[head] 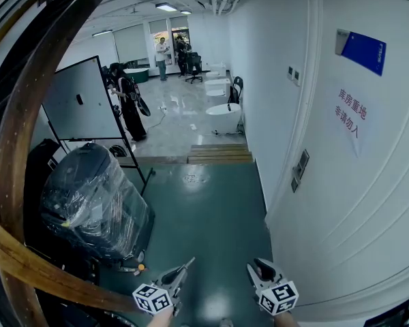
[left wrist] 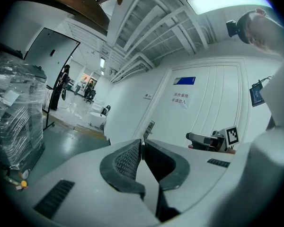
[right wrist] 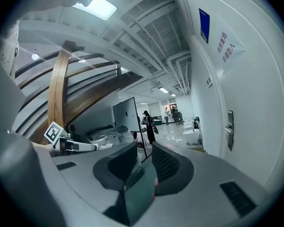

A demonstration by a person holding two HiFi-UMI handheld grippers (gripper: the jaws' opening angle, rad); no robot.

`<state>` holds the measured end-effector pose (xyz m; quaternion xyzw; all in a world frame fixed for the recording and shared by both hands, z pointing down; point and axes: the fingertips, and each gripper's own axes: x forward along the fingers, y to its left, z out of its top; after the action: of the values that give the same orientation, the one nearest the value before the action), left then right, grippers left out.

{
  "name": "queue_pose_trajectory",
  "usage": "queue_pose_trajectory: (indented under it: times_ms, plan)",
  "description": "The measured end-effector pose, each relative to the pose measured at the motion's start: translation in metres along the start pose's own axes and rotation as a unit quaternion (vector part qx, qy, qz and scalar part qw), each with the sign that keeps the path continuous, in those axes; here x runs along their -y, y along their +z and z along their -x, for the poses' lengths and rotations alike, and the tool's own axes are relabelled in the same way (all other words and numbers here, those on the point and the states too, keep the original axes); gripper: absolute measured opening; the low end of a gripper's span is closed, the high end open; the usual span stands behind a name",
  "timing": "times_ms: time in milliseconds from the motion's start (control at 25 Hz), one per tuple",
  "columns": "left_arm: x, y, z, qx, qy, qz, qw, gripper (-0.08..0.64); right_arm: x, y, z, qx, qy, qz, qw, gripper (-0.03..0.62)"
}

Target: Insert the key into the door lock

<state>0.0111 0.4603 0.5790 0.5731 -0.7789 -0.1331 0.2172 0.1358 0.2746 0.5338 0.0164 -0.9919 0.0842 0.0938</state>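
Fingers of left gripper (left wrist: 142, 144): pressed together, the ribbed pads clamping a thin silvery strip, the key (left wrist: 142, 151), seen edge-on between them.
Fingers of right gripper (right wrist: 144, 148): spread apart, with only the room showing through the gap.
Relation of the two: side by side and apart, both pointing forward over the floor (head: 204, 210), right fingers nearer the door (head: 354, 203).
Door lock (head: 300, 169): dark plate on the white door, ahead of both pairs of fingers and to their right, well apart from the key. In the left gripper view it stands just above the closed fingertips.
Blue sign (head: 362, 51): high on the door, above and beyond the right fingers, with a red-lettered notice (head: 350, 119) below it.
Marker cubes (head: 150, 298): one at the rear of each gripper, behind the fingers.
Plastic-wrapped machine (head: 92, 206): on the floor to the left of the left fingers.
Dark panel on stand (head: 78, 107): beyond the wrapped machine, ahead and left of the fingers.
Person in dark clothes (head: 128, 107): standing beside the panel, far ahead of the fingers.
White tubs (head: 223, 118): along the wall, far ahead of the right fingers.
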Motion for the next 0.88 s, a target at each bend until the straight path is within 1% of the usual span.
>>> queue_pose_trajectory:
  times_ms: [240,360,480,640,880]
  plan:
    - [0.016,-0.016,-0.008,-0.001,-0.001,0.011,0.9999,0.031,0.021,-0.009,0.004,-0.006,-0.009,0.0,1.0,0.097]
    - [0.013,-0.027,-0.008,-0.005,-0.008,0.014,0.9999,0.031,0.022,-0.01,0.001,-0.007,-0.01,0.0,1.0,0.097]
    - [0.003,-0.031,-0.009,-0.01,-0.013,0.019,0.9997,0.031,0.022,-0.011,-0.007,-0.012,-0.013,-0.001,1.0,0.097]
    - [-0.018,-0.02,-0.015,-0.021,-0.009,0.022,0.9995,0.031,0.024,-0.009,-0.023,-0.012,-0.024,-0.006,1.0,0.097]
    - [-0.048,0.015,-0.035,-0.034,-0.03,0.011,0.9989,0.031,0.025,0.008,-0.054,-0.004,-0.046,-0.016,0.999,0.097]
